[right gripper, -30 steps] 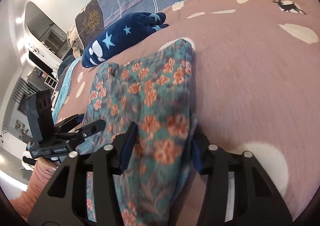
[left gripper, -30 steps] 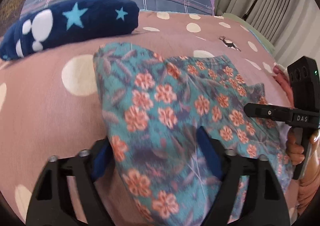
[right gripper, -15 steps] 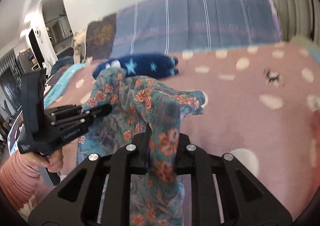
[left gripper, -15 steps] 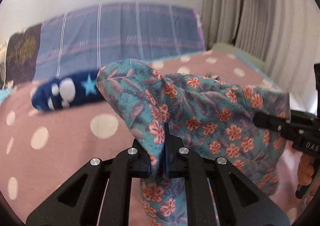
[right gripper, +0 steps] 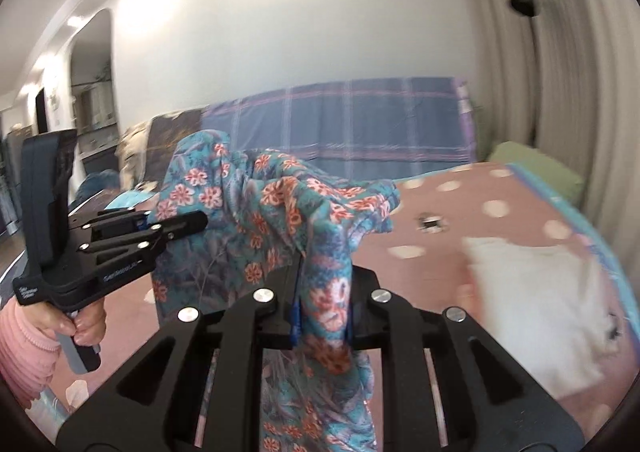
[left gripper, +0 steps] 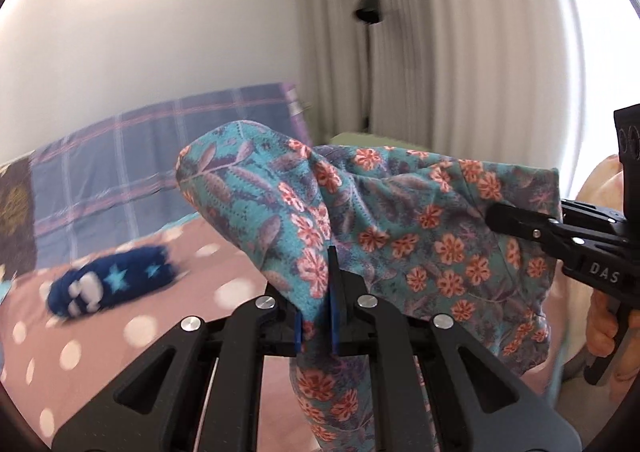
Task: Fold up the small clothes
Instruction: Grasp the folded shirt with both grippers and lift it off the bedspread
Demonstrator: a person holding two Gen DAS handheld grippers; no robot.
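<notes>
A teal floral garment [left gripper: 420,236] with orange flowers hangs in the air above the pink dotted bed [left gripper: 208,276], stretched between both grippers. In the left wrist view my left gripper [left gripper: 316,292] is shut on one bunched corner of the cloth, which drapes over and below its fingers. My right gripper [left gripper: 516,221] pinches the far edge at the right. In the right wrist view my right gripper [right gripper: 324,292] is shut on a thick fold of the floral garment [right gripper: 256,219]. The left gripper [right gripper: 188,226] holds the opposite corner, gripped by a hand in a pink sleeve.
A folded navy garment with stars [left gripper: 112,286] lies on the bed to the left. A plaid blue cover [right gripper: 360,127] stands at the head of the bed. A white cloth [right gripper: 532,316] lies at the right. Curtains and a floor lamp [left gripper: 370,11] stand behind.
Both grippers closed on the floral garment where it lay flat on the bed, then rose and tipped toward level, lifting the cloth off the bedspread.
</notes>
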